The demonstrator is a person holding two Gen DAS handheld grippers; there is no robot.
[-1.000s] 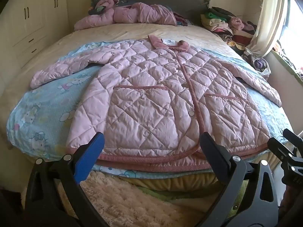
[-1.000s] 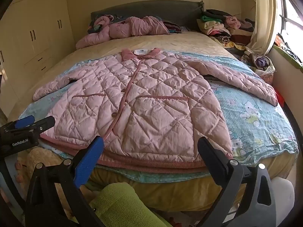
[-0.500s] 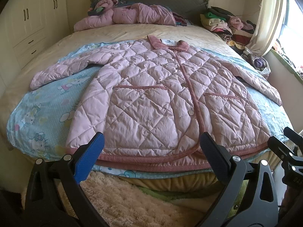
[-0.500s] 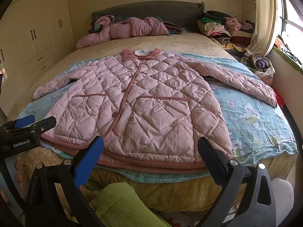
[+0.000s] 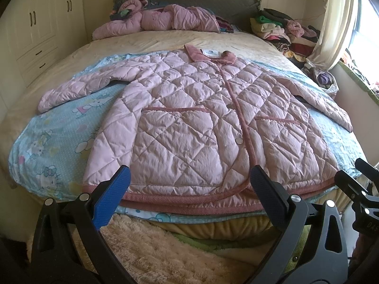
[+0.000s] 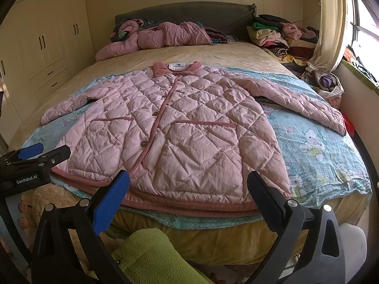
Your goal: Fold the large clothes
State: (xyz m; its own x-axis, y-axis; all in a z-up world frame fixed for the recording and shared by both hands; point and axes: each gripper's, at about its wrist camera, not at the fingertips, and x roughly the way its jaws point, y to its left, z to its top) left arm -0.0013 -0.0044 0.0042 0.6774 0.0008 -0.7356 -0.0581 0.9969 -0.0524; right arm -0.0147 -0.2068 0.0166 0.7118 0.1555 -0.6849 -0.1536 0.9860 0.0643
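Jacket (image 5: 189, 118) fills the left wrist view, a pink quilted one spread flat and buttoned, front up, on the bed (image 5: 165, 40). Its long axis runs from the hem at 6 o'clock, just beyond my left gripper (image 5: 189, 184), to the collar at 12 o'clock. The sleeves reach out toward 9 and 3 o'clock. My left gripper is released, holding nothing, jaws wide apart and straddling the left half of the hem without touching it. At 3 o'clock, low in the view, I see the tip of my right gripper. A blue cartoon-print sheet (image 5: 54, 142) lies under the jacket, and a fluffy cream rug (image 5: 154, 248) covers the floor at 6 o'clock.

From the right wrist view the jacket (image 6: 189, 127) again lies toward 12 o'clock, hem nearest. My right gripper (image 6: 188, 184) is also released and empty, lined up with the right pocket side. My left gripper (image 6: 42, 152) shows at 9 o'clock, by the hem's left corner. I judge each gripper nearer its own sleeve, so the fold has not yet begun. Around the room: a pink bundle (image 6: 156, 37) by the headboard at 12 o'clock, piled clothes (image 6: 279, 35) at 1 o'clock, cupboards (image 6: 47, 47) at 10 o'clock, a curtain (image 6: 329, 23) and window at 2 o'clock.
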